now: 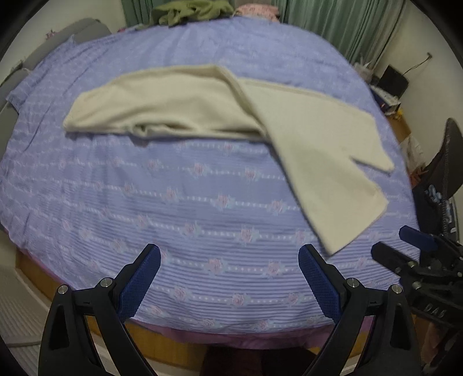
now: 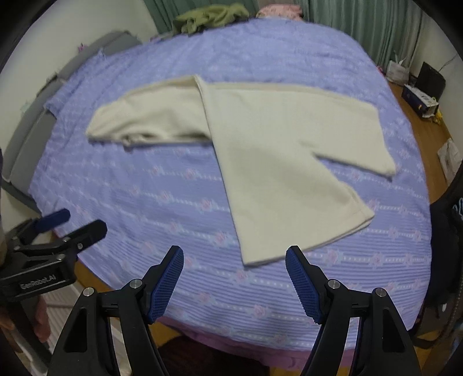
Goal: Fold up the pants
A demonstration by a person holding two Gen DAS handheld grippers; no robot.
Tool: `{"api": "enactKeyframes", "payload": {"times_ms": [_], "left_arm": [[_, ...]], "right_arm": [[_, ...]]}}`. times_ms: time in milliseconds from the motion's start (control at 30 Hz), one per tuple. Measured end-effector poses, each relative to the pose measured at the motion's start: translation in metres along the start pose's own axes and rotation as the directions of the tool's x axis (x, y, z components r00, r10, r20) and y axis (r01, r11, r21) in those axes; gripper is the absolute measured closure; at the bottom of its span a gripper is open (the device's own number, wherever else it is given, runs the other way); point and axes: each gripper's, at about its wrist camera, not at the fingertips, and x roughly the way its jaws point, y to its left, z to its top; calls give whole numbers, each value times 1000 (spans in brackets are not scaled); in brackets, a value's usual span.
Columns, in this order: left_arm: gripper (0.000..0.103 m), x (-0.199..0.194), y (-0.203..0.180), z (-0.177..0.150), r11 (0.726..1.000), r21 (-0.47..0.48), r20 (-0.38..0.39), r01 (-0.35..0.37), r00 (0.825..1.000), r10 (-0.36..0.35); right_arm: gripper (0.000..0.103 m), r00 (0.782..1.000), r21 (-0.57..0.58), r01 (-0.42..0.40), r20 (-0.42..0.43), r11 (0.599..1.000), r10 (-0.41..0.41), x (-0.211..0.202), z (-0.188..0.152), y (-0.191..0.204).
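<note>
Cream pants (image 1: 220,107) lie flat on the bed, bent into an angle: the waist part runs left, the two legs run toward the near right. They also show in the right wrist view (image 2: 275,150). My left gripper (image 1: 228,260) is open and empty, above the bedspread near the bed's front edge, left of the nearer leg hem (image 1: 347,228). My right gripper (image 2: 234,260) is open and empty, just in front of that leg hem (image 2: 289,248). Each gripper shows at the side of the other's view: the right one (image 1: 405,245) and the left one (image 2: 78,222).
The bed has a purple flowered bedspread (image 1: 144,188). Green clothes (image 1: 191,11) and a pink item (image 1: 257,10) lie at its far end. A grey sofa (image 1: 43,52) stands left. Boxes and a black item (image 2: 425,86) sit on the wooden floor at right.
</note>
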Motion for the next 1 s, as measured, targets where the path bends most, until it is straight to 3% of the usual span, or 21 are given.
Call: {"api": "enactKeyframes", "payload": {"times_ms": [200,367,467,567,633,667,800,867,1000], "left_arm": [[6,37,-7,-7,1000,23,-56,-17,998,18],[6,69,-11,-3,1000,1,-109,-21,994,21],[6,84,-11,-1,999,-26,-137,-27,990,23],[6,94,-11,1,999,-36,-155,-38,987,32],[6,96,-13,4,999,-27,-161,-45,986,40],[6,96,-14,6,999,-22,-158,-44,987,40],[7,81,-19,19,999,-5,-110,-35,993,35],[6,69,-23,31,1000,1,-66,-27,997,27],[6,45,-37,68,1000,19,41,1,999,-2]], "right_arm": [[33,992,-31,41,-116,999,-45,61,-8,-4],[37,981,-142,90,-161,986,-112,101,-6,2],[44,973,-214,95,-186,972,-136,122,-4,8],[58,960,-296,136,-198,946,-200,143,-6,11],[84,960,-308,132,-199,942,-199,147,-5,8],[90,964,-302,113,-197,946,-178,145,-3,4],[93,981,-248,121,-120,961,-155,108,13,-15],[93,985,-202,164,-16,966,-171,67,31,-31],[93,962,-114,243,159,963,-224,5,77,-69]]}}
